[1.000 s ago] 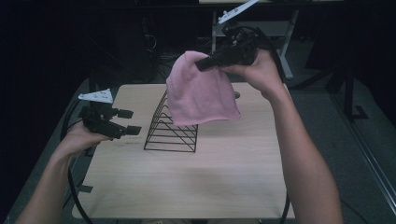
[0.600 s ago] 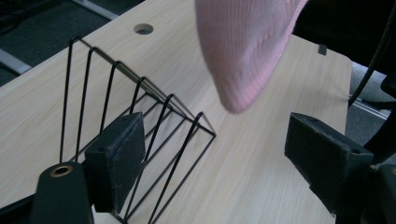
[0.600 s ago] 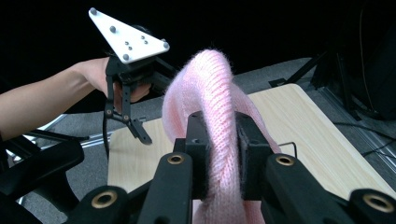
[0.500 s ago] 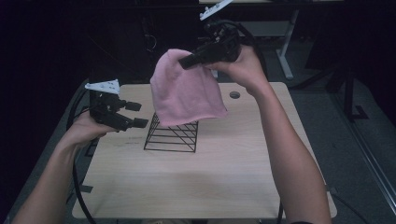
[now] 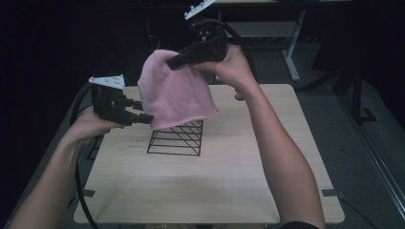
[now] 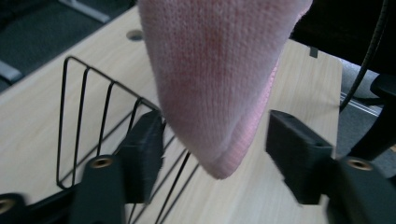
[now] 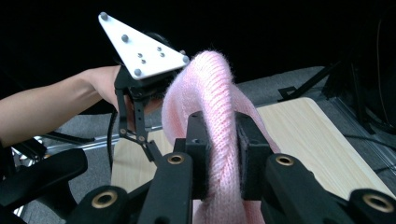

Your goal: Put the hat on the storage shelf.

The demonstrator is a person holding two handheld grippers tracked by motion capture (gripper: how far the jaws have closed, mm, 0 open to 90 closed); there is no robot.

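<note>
Pink knit hat [image 5: 177, 93] hangs over the black wire rack [image 5: 175, 138] at surface [image 5: 215, 181] centre in the high view, right gripper [image 5: 174, 61] clamped on its top at 12 o'clock. Left gripper view: left gripper [image 6: 215, 154] jaws half open, just been closing, hat's lower edge between them, pads not pressing. Right gripper view: jaws pinch a fold of hat [image 7: 219, 140].

Wire rack [image 5: 176, 139] top under pink cloth [image 5: 175, 95]

I count one pink knitted cloth [image 5: 176, 95] and one black wire rack [image 5: 177, 139]. I hold two hand-held grippers over one table [image 5: 267, 181].
</note>
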